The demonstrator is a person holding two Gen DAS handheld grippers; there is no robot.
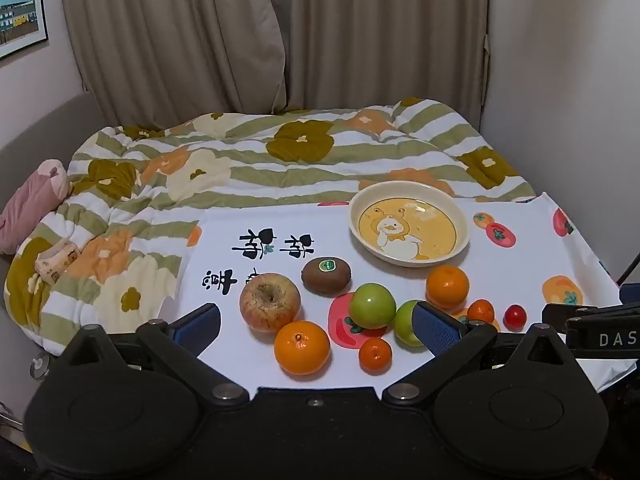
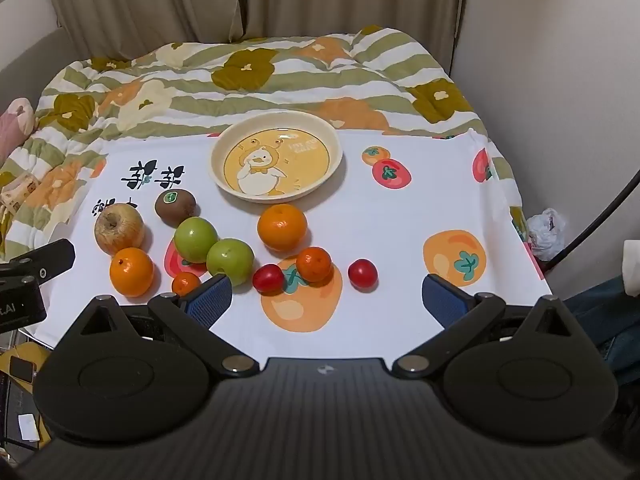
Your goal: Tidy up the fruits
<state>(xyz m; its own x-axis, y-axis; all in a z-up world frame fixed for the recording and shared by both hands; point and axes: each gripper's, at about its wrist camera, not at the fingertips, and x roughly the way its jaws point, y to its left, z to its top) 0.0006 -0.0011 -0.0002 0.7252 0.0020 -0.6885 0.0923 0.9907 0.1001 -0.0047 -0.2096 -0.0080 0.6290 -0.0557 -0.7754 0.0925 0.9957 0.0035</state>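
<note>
Left claw point(image 1: 316, 326): spread wide, holding nothing, fruit just ahead between its fingers. Right claw point(image 2: 326, 300): wide open, empty; cherry tomatoes point(image 2: 268, 278) ahead, duck plate point(image 2: 336, 148) beyond, bare.

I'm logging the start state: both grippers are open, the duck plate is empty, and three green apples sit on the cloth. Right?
Not quite: there are two round green apples, not three, side by side in the right wrist view. The rest stands: the cream duck-print plate is empty, and the left gripper and right gripper are open.
</note>
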